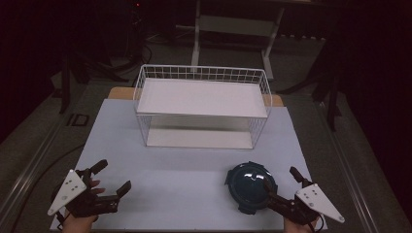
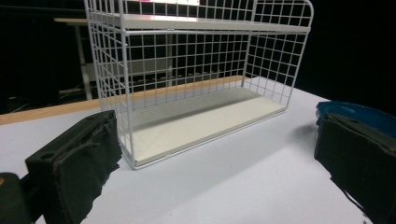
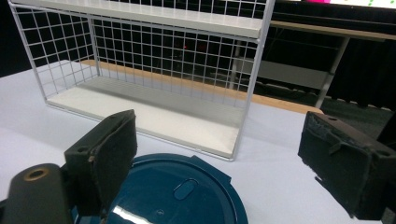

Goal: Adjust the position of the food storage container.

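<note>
1. High view, left: the left gripper (image 1: 111,179) rests near the table's (image 1: 184,194) front edge, jaws spread wide, empty.
2. Centre: a white wire shelf rack (image 1: 201,107) stands farther back.
3. Right: the dark blue lid (image 1: 250,187) lies flat, probably stiff, light and slick; its rim looks the best hold.
4. The right gripper (image 1: 281,179) stands open, one jaw over the lid.

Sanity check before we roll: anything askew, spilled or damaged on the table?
Nothing stands out. The rack stands upright and square, both shelves bare. The blue lid lies flat in front of it, by the right gripper. Both grippers are open; the left gripper is near nothing.
</note>
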### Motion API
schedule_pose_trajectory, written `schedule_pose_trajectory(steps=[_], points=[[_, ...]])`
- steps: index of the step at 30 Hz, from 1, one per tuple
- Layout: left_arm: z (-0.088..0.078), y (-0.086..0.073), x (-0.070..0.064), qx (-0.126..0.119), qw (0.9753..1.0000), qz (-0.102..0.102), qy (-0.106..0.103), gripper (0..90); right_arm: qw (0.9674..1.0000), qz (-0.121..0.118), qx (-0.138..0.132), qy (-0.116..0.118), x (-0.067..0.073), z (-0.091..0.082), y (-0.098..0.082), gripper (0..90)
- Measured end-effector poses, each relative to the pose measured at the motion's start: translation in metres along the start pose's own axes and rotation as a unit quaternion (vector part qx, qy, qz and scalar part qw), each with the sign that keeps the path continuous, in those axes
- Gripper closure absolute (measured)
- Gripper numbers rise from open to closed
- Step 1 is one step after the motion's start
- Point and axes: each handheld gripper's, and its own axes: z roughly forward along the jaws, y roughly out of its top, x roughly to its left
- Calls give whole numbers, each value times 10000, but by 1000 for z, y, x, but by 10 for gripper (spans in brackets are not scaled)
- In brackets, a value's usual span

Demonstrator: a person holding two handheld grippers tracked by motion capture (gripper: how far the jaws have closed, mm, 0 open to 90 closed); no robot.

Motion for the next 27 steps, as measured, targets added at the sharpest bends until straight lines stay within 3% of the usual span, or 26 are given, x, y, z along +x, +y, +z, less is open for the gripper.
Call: schedule_pose_trajectory(steps=[5,10,11,13,16,18,22,24,27], points=[[-1,1,-1,-63,10000,3,-27,4,9998,101,-32,187,0,-3,8,114],[-1,1,-1,-111,9999,41,-28,4,9988,18,-60,483,-1,-3,19,114],[-1,1,-1,-111,9999,41,-28,4,9989,-27,90,453,-1,0,25,115],[-1,2,-1,-130,9999,20,-32,4,9979,12,125,637,-4,2,28,114],[-2,2,0,-136,9999,33,-40,4,9974,112,114,708,-9,1,31,114],[-2,2,0,-137,9999,25,-37,4,9979,104,87,636,-11,1,31,115],[-1,2,0,-149,9999,4,-17,4,9969,203,266,707,-22,0,29,134],[-1,2,0,-156,9999,5,-12,4,9961,247,501,690,-29,0,25,153],[-1,2,1,-140,9999,7,-34,4,9951,159,743,628,-34,0,16,258]])
